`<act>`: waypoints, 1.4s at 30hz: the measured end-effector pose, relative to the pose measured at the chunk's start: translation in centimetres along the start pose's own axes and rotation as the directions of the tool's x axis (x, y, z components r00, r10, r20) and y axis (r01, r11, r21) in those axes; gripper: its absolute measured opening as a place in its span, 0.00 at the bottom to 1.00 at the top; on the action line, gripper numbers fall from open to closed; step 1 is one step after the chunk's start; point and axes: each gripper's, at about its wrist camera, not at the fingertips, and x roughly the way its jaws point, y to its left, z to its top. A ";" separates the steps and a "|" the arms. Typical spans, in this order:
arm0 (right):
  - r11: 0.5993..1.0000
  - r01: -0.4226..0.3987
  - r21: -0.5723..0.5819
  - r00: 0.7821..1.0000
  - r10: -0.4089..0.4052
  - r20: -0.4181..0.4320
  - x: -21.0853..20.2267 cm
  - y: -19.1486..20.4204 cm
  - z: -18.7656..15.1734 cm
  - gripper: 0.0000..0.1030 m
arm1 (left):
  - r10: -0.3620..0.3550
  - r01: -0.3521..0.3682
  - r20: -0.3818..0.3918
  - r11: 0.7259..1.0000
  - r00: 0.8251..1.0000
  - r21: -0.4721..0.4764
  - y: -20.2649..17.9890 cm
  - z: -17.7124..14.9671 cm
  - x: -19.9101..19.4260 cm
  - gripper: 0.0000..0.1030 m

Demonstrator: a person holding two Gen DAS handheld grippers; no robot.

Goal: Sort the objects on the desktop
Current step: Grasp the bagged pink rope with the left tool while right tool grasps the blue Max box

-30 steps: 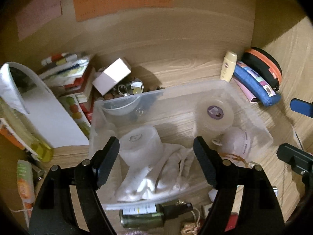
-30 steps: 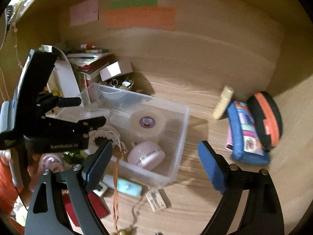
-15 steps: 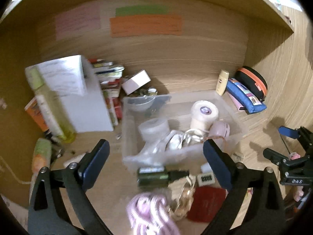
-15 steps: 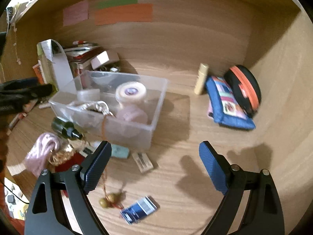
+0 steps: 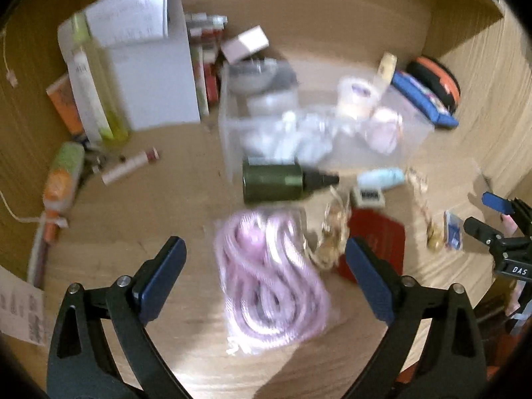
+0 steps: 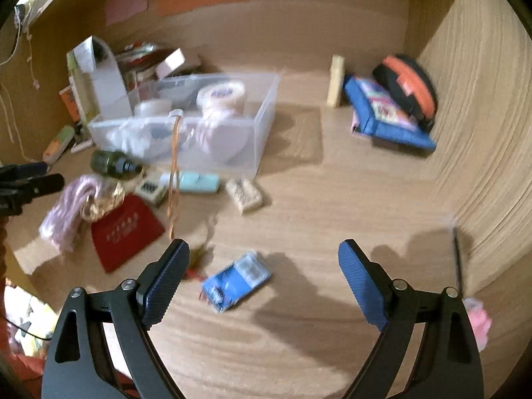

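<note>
My left gripper (image 5: 266, 266) is open and empty, low over a bagged coil of pink cord (image 5: 266, 282) that lies between its fingers. A clear plastic bin (image 5: 229, 139) behind it holds tape rolls, white cloth and a pink round case. A dark green bottle (image 5: 276, 183) lies in front of the bin. My right gripper (image 6: 262, 272) is open and empty above a small blue packet (image 6: 236, 281) on the wooden desk. The bin (image 6: 262, 139), the bottle (image 6: 109, 163), the pink cord (image 6: 66, 209) and a red pouch (image 6: 124, 229) show at left in the right wrist view.
A light blue tube (image 6: 196, 181), a small beige box (image 6: 246, 194) and a gold trinket (image 6: 103, 201) lie in front of the bin. A blue pencil case (image 6: 385, 116), an orange-black case (image 6: 409, 89) and a cream tube (image 6: 335, 81) stand at the back right. Books and a white folder (image 5: 149, 76) stand left.
Both grippers have pulled back from the bin toward the desk's front. The left one came down over the pink cord; the right one now hangs over the blue packet. Both stay open.
</note>
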 end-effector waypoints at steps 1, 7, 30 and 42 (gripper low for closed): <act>1.000 -0.002 -0.001 1.000 0.002 -0.007 0.1 0.1 -0.3 0.87 | -0.003 0.003 -0.013 1.000 1.000 -0.005 -0.1 -0.4 0.4 0.95; 1.000 -0.010 0.017 0.999 0.011 -0.050 1.4 0.2 -1.5 0.78 | 0.007 -0.008 -0.067 1.000 0.998 -0.005 -0.4 -2.1 1.9 0.95; 0.999 0.020 0.043 0.997 -0.017 -0.077 2.9 -0.3 -1.1 0.50 | 0.058 -0.063 -0.110 0.997 0.992 -0.045 2.3 -1.6 4.8 0.95; 0.999 -0.003 0.039 0.998 0.005 -0.062 2.7 -0.3 -0.6 0.24 | 0.046 -0.047 -0.055 0.999 0.997 -0.007 1.1 -1.9 3.9 0.63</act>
